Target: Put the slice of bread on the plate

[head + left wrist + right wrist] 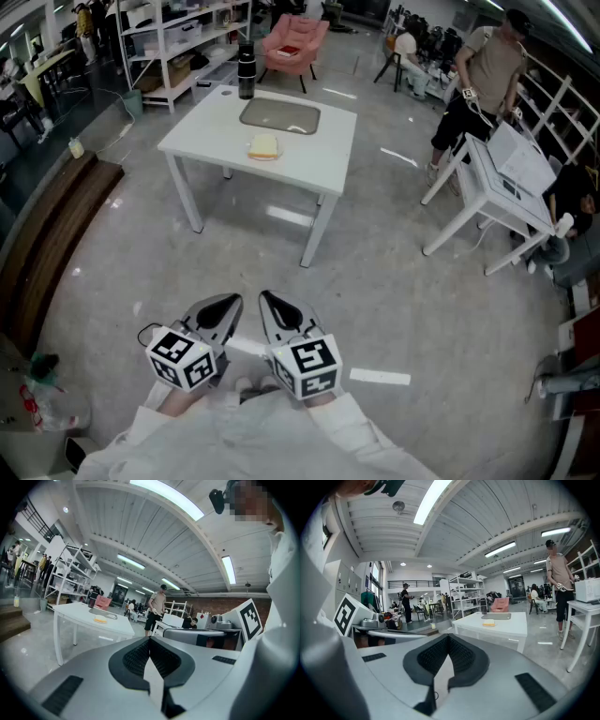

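You hold both tools low at the bottom centre of the head view, side by side over the grey floor (403, 300), well apart from the work. Your left tool (232, 304) is pressed together, its dark ribbed pads meeting in a point with nothing between them. Your right tool (266, 300) is pressed together too, and empty. Each carries a cube with black-and-white square markers (183, 356). These show patterns only, no letters to read.

The slice of bread (264, 146) lies on the white table (314, 164) in the upper centre of the frame, near the table's middle. The plate (279, 116), grey and flat with rounded corners, sits just beyond the bread, towards the far edge, and the bread does not rest on it. A black bottle (246, 73) stands upright at the far left corner of the table. Any print on it is too small to read.

Behind the table is a pink chair (295, 42). A person (487, 70) stands at the upper right beside a second white table (511, 173).
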Motion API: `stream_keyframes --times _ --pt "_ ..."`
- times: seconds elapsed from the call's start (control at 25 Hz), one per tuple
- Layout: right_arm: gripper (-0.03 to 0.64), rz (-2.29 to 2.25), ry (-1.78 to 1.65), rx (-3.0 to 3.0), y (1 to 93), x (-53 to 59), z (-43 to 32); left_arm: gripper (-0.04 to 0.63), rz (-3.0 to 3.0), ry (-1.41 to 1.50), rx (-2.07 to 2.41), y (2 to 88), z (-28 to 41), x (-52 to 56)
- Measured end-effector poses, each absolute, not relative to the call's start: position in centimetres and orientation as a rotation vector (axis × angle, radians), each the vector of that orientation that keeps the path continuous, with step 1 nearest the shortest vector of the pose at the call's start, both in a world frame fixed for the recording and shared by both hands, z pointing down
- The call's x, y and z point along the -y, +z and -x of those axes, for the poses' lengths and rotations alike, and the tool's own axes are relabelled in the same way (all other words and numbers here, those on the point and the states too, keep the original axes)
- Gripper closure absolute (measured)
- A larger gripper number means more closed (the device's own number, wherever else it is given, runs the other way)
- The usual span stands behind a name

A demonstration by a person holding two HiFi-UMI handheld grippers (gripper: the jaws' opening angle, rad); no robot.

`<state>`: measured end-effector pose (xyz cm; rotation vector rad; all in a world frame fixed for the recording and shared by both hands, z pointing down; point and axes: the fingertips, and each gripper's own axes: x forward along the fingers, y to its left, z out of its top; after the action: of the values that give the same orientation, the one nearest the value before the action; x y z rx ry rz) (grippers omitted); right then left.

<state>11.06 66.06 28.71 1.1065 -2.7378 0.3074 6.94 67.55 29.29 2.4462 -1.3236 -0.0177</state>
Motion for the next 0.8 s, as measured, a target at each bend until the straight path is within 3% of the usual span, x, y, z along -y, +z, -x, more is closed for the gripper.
stream_keyframes --times 0.8 --pt "0.601 -1.066 0.372 2.774 29.6 -64.6 -12.4 0.586 -2.435 -0.086 1.263 30.0 -8.7 -65.3"
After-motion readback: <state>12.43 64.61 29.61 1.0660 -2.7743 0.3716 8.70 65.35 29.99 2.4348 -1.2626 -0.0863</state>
